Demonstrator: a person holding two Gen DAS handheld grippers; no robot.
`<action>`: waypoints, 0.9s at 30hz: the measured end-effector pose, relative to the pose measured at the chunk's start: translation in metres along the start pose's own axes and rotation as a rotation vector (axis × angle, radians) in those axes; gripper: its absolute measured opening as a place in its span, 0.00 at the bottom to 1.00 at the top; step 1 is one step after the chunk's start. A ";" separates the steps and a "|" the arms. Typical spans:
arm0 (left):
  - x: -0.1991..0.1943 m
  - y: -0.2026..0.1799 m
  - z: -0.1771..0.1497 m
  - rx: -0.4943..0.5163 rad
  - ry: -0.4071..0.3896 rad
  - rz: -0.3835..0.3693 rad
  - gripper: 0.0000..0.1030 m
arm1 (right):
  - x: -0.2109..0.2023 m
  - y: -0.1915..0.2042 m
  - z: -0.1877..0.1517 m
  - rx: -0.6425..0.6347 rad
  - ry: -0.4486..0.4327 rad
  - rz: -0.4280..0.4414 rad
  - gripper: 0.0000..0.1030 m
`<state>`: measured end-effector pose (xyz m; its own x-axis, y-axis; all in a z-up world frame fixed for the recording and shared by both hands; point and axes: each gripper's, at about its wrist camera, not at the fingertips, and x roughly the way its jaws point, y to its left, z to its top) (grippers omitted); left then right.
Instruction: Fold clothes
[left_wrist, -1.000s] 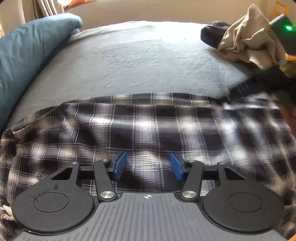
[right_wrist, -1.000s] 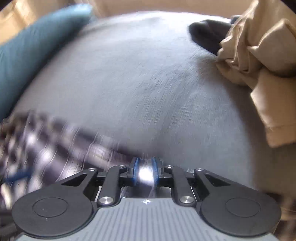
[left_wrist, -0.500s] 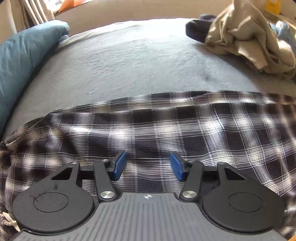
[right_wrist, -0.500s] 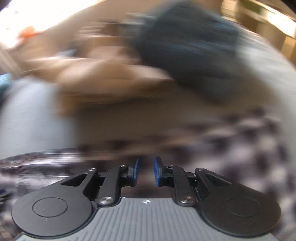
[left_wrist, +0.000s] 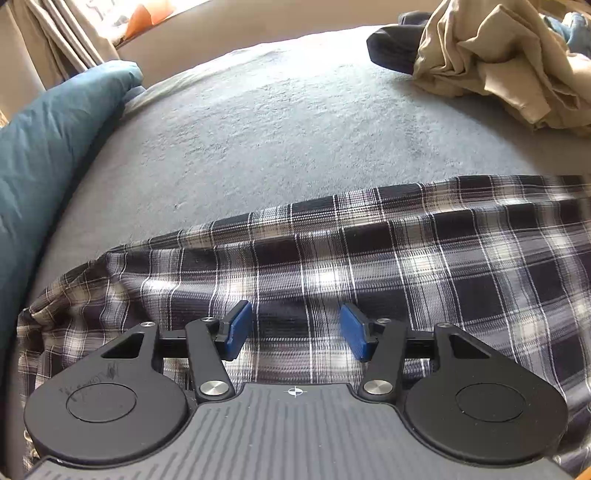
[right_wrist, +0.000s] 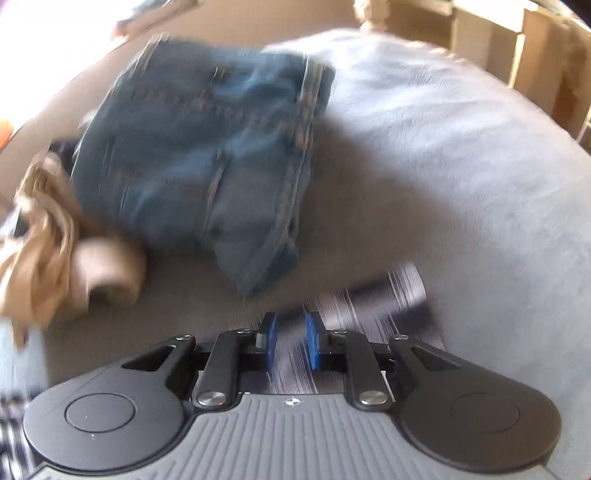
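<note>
The left gripper (left_wrist: 295, 332) is pitched steeply downward over the plaid shirt (left_wrist: 388, 258), which is spread flat across the near part of the grey blanket (left_wrist: 277, 129). Its blue pads (left_wrist: 238, 330) are set at a middling width, well apart, with nothing pinched between them; only the flat cloth is seen beneath. A teal pillow (left_wrist: 48, 155) is seen at the left edge, and a crumpled tan garment (left_wrist: 498, 59) lies at the far right, with a dark garment (left_wrist: 391, 48) just behind it.

The right gripper (right_wrist: 290, 341) is likewise angled down. Its pads (right_wrist: 313, 341) are held narrow, with a small gap left between them. A blurred end of the plaid shirt (right_wrist: 369, 299) is seen under and beyond them, but whether any cloth is pinched cannot be told from the blur. Folded jeans (right_wrist: 207, 155) lie ahead on the blanket (right_wrist: 443, 166), beside the tan garment (right_wrist: 55, 251).

Compared with a second ago, the right gripper's view has been swung away from the pillow and open blanket to the jeans, and the strip of cloth then clamped between its nearly closed pads is no longer clearly gripped. In the left view the shirt's right side, then blurred in motion, is now settled flat, and its far edge is laid out straight.
</note>
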<state>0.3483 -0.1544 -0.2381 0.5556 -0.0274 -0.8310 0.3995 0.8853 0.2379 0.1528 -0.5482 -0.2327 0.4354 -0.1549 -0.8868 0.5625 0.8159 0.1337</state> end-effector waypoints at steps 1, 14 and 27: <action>0.003 0.000 0.002 -0.010 0.003 0.003 0.53 | 0.006 -0.010 -0.005 -0.014 0.017 -0.055 0.17; 0.005 0.000 0.010 -0.035 0.026 0.015 0.54 | -0.092 -0.129 -0.083 0.379 0.132 0.041 0.44; -0.007 0.000 -0.014 -0.077 0.027 0.056 0.54 | -0.109 -0.155 -0.151 0.723 0.070 0.119 0.03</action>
<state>0.3342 -0.1472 -0.2391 0.5552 0.0346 -0.8310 0.3109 0.9181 0.2460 -0.0885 -0.5739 -0.2237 0.4900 -0.0324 -0.8711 0.8478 0.2503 0.4676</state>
